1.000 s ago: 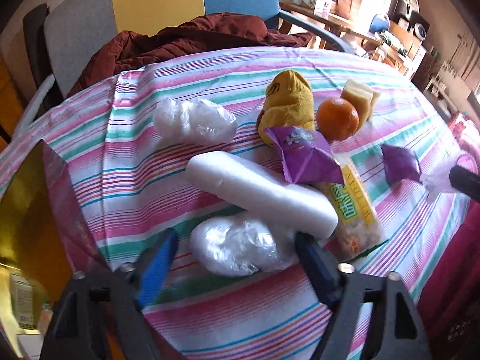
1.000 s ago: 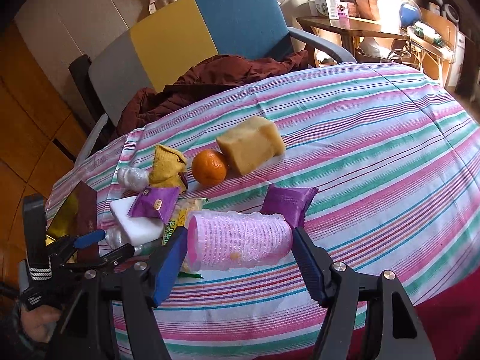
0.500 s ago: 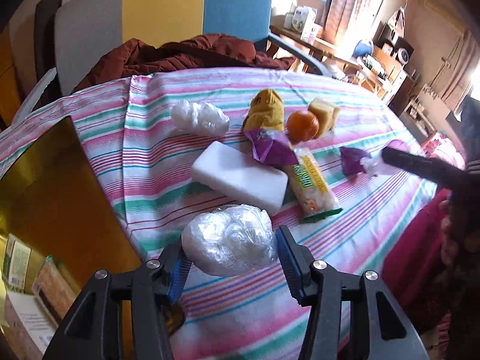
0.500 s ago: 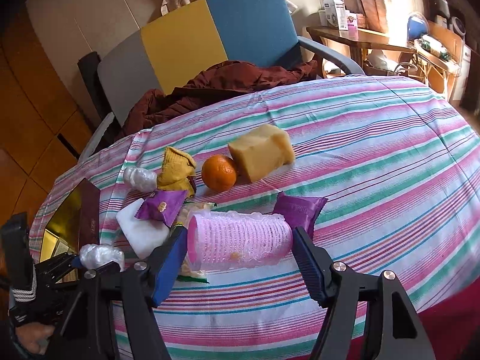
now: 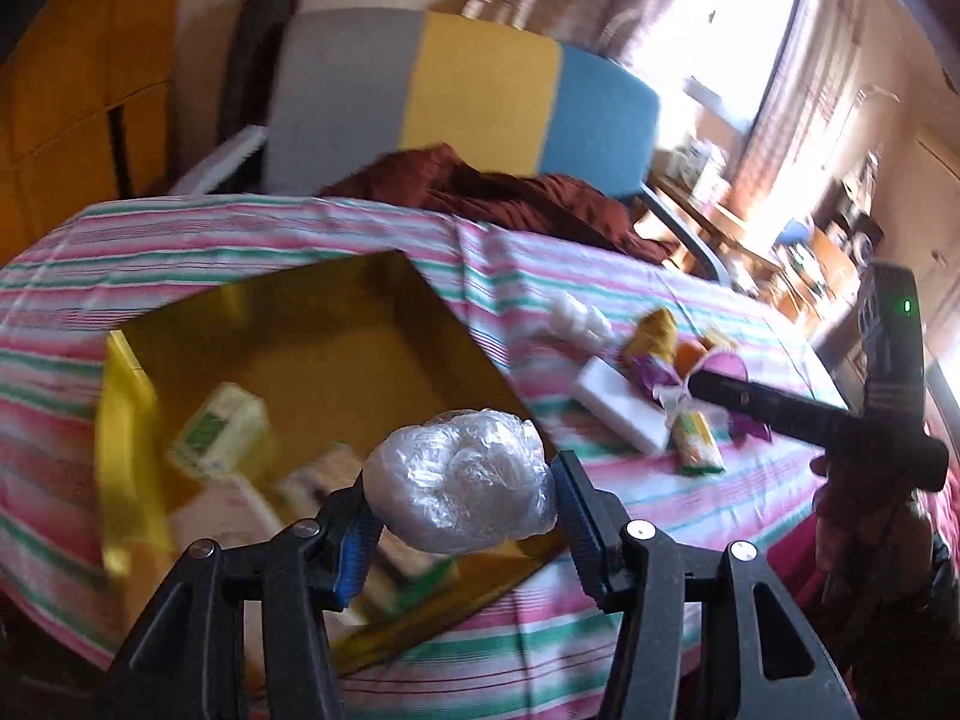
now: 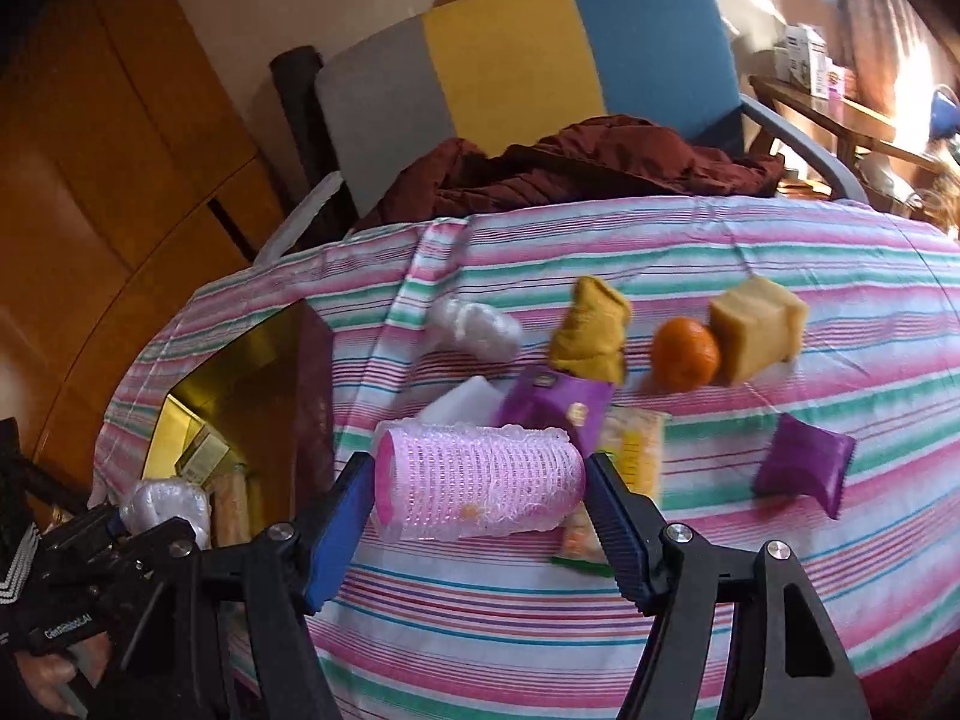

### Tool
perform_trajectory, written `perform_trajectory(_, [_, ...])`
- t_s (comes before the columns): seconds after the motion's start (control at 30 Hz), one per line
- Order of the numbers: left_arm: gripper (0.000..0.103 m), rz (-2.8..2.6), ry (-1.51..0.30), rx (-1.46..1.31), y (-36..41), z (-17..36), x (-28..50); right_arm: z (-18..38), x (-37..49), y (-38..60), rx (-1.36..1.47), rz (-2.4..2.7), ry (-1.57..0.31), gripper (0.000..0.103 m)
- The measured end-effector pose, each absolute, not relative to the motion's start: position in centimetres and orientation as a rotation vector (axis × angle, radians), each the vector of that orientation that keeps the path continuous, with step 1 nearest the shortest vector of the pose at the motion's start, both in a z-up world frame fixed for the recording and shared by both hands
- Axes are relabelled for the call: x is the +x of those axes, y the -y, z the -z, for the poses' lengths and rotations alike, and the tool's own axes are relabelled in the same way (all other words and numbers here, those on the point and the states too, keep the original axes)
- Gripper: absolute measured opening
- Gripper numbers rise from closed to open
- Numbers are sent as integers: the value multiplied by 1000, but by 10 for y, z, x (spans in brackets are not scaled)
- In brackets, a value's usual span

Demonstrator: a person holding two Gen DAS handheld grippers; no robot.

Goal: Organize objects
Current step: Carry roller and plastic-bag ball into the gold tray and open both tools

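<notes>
My left gripper (image 5: 462, 510) is shut on a clear plastic-wrapped ball (image 5: 459, 489) and holds it over the open gold box (image 5: 288, 360), which has several packets inside. My right gripper (image 6: 480, 504) is shut on a pink mesh roller (image 6: 477, 483) above the striped tablecloth, right of the gold box (image 6: 240, 372). In the right wrist view, the left gripper with its ball (image 6: 162, 501) is at the lower left. On the cloth lie a second wrapped ball (image 6: 477, 327), a white block (image 6: 462, 402), purple packets (image 6: 555, 405), a yellow pouch (image 6: 591, 330), an orange (image 6: 686, 354) and a yellow sponge (image 6: 756, 327).
A grey, yellow and blue chair (image 6: 540, 60) with a maroon jacket (image 6: 576, 171) stands behind the table. A yellow-green snack packet (image 6: 636, 450) lies under the roller. A lone purple packet (image 6: 804, 465) lies to the right. Wooden cabinets (image 6: 108, 180) are at the left.
My left gripper closed on the wrapped ball, lifted it off the cloth and carried it left over the gold box. My right gripper moved left with the pink roller.
</notes>
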State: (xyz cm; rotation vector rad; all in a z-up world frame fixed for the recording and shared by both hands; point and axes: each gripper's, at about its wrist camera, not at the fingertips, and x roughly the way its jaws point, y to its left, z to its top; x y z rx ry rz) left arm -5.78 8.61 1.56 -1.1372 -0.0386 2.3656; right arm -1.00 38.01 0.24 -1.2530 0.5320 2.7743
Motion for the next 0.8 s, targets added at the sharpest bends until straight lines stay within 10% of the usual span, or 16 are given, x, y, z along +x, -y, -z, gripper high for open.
perform_trajectory(0.63, [67, -2629, 138, -1309, 27, 31, -102, 2, -161, -213, -1508, -2947, -117, 72])
perform_trajectory(0.8, [76, -2638, 141, -1333, 29, 36, -95, -6, -178, -211, -1404, -2940, -124, 100])
